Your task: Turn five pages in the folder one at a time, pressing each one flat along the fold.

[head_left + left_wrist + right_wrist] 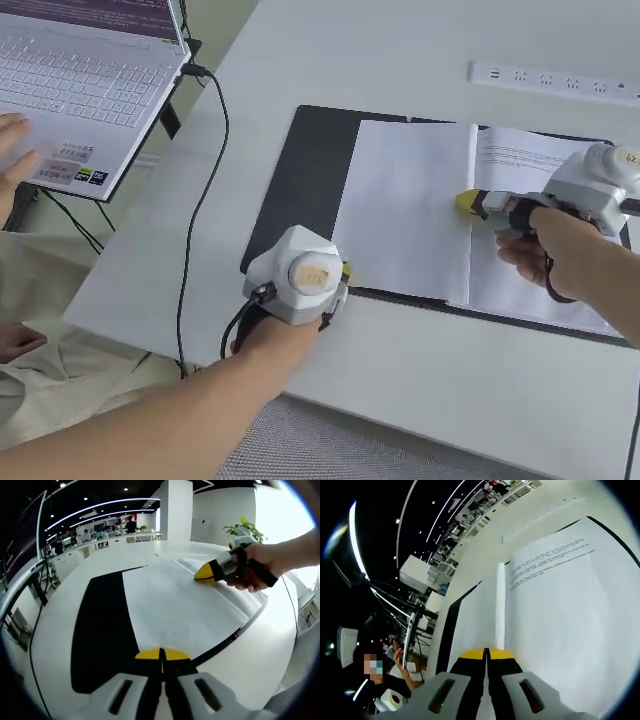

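Observation:
The folder lies open on the white table, its black inner cover bare on the left. A blank turned page lies flat on the left half and a printed page on the right. My right gripper is shut, its yellow tips resting on the fold between the blank page and the printed page. My left gripper is shut too, tips down at the near edge of the blank page. From the left gripper view the right gripper appears across the page.
An open laptop sits at the far left with a person's hand on it. A black cable runs down the table's left side. A white power strip lies behind the folder. The table's near edge is close below the folder.

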